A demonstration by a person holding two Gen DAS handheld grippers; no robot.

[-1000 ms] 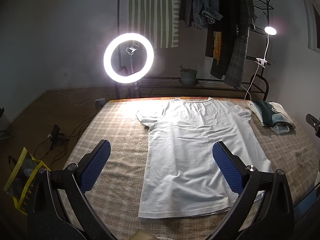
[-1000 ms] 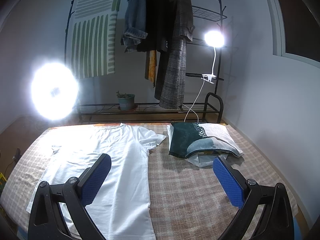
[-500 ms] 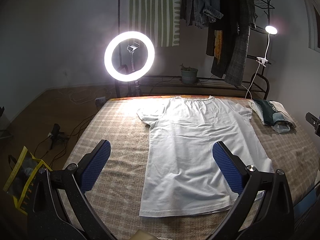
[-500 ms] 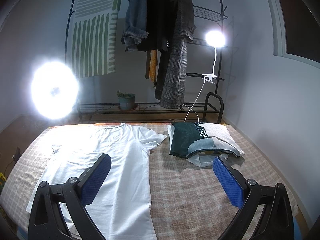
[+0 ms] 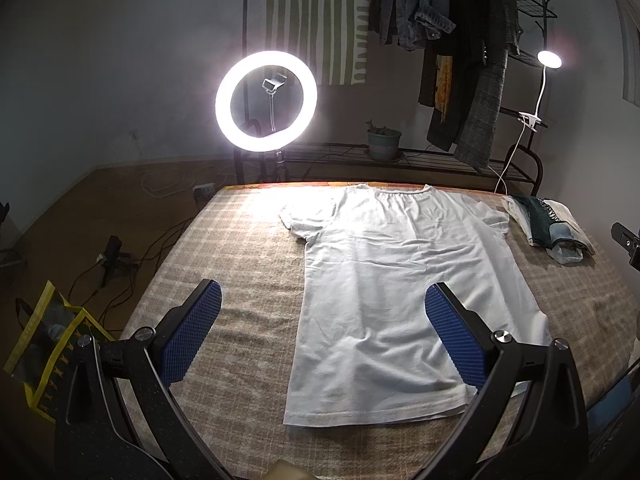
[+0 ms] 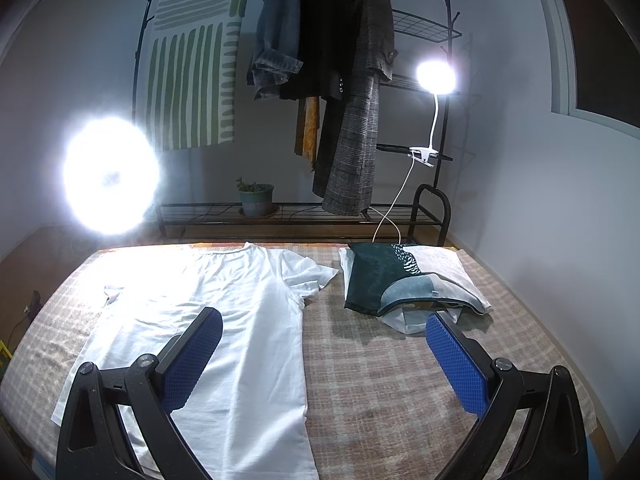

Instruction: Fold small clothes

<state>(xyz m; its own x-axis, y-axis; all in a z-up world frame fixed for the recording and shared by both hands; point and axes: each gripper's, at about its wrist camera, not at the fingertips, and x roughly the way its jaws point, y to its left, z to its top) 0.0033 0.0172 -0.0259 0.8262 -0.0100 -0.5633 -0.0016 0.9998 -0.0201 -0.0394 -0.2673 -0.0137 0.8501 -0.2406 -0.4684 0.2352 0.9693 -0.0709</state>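
A white T-shirt (image 5: 400, 280) lies spread flat on the checked bed cover (image 5: 248, 280), collar at the far edge, hem toward me. It also shows in the right wrist view (image 6: 224, 320). My left gripper (image 5: 320, 300) is open and empty, held above the shirt's near left part. My right gripper (image 6: 324, 336) is open and empty, above the shirt's right side and the bare cover. A small stack of folded clothes (image 6: 400, 284) lies at the far right of the bed, also in the left wrist view (image 5: 552, 224).
A bright ring light (image 5: 266, 102) stands past the bed's far left corner. A clothes rack (image 6: 340, 80) with hanging coats, a clip lamp (image 6: 436, 76) and a potted plant (image 6: 256, 196) stand behind the bed. Cables and a yellow bag (image 5: 44, 340) lie on the floor left.
Both grippers stay open. The views shifted only slightly; the shirt and folded stack have not moved.
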